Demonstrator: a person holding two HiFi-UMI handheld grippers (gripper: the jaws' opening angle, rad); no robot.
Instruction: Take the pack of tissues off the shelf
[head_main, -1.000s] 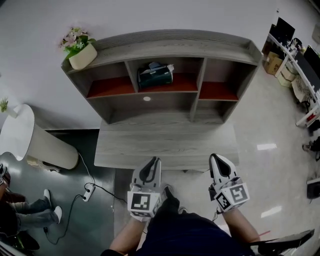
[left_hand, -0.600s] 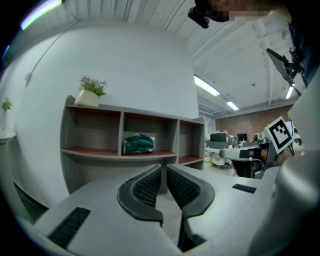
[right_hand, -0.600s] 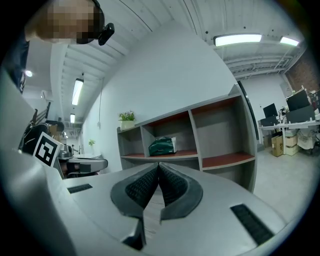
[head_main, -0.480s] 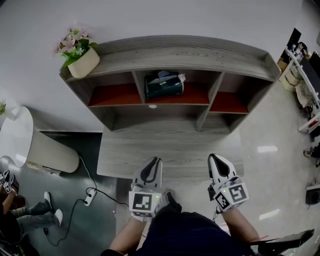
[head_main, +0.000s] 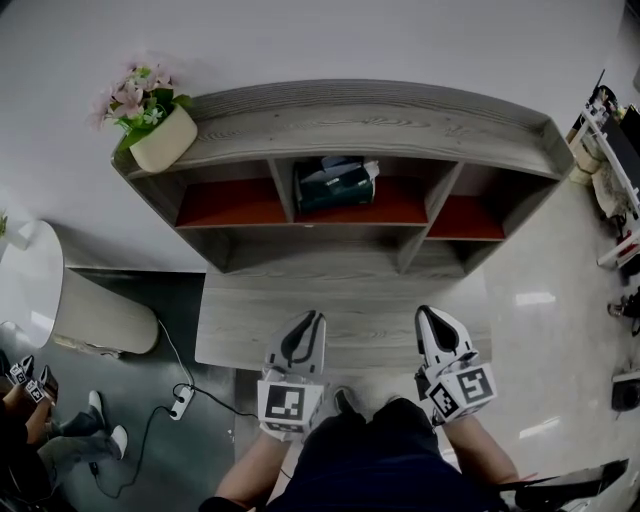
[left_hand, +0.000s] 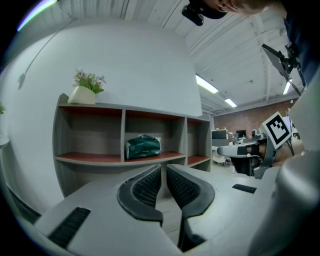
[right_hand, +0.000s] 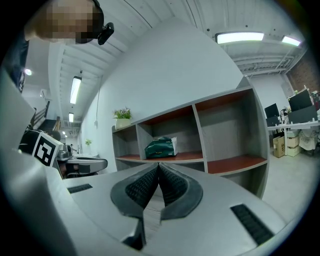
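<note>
Ahead, tissue pack (head_main: 335, 185) in shelf (head_main: 380, 118), flowerpot (head_main: 160, 138) atop, desk (head_main: 360, 300) before it; left gripper (head_main: 312, 319), right gripper (head_main: 428, 314) fingers closed.

Potted flowers (head_main: 150, 118), white table (head_main: 30, 280), perhaps a power strip (head_main: 181, 401).

I see the shelf (head_main: 350, 120) as matt grey wood with clear grain; its inner boards (head_main: 225, 203) look smooth and red-brown. On it, the pack (head_main: 335, 187) has glossy green plastic wrap. Right of the shelf, the floor (head_main: 540, 300) shines.
</note>
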